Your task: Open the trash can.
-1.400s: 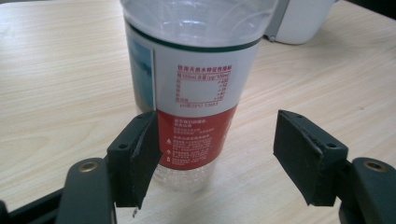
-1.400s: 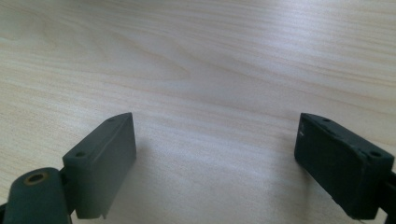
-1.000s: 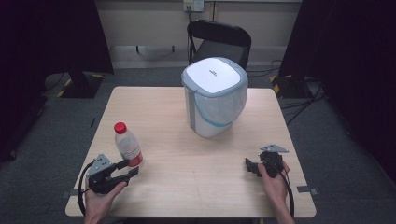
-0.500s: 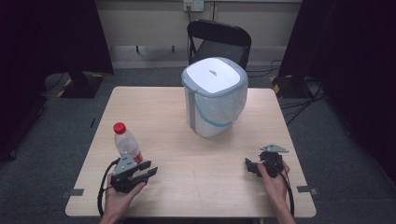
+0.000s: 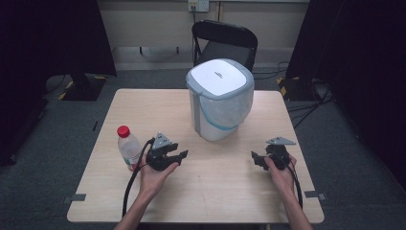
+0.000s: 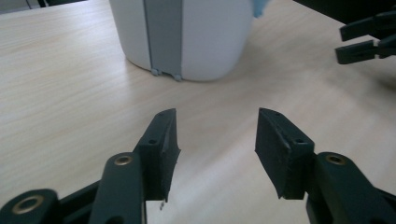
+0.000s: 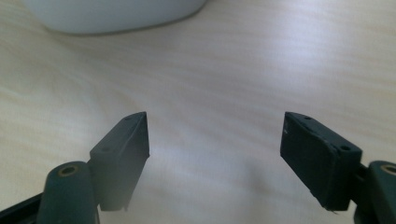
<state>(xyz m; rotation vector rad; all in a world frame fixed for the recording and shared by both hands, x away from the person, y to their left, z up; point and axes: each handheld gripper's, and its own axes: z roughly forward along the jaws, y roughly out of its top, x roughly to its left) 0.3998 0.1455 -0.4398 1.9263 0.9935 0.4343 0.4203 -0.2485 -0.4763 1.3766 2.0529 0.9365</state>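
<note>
A white lidded bin [image 5: 220,98] with a plastic liner stands at the table's middle back. Its base is close ahead in the left gripper view [image 6: 187,32] and at the top edge of the right gripper view [image 7: 107,11]. A clear bottle with a red cap [image 5: 128,146] stands upright at front left. My left gripper [image 5: 178,155] is just right of the bottle, apart from it, open and empty [image 6: 217,114], pointing right toward the bin. My right gripper [image 5: 254,158] rests at front right, open over bare wood [image 7: 215,119], and also appears far off [image 6: 369,39].
The wooden table [image 5: 210,191] has bare surface between the two grippers and along its front. A black folding chair [image 5: 225,40] stands behind the table's far edge. Dark curtains hang on both sides of the room.
My left gripper has moved right, from left of the bottle to past its front and toward the table's middle. The bottle, the bin and the right gripper have stayed put.
</note>
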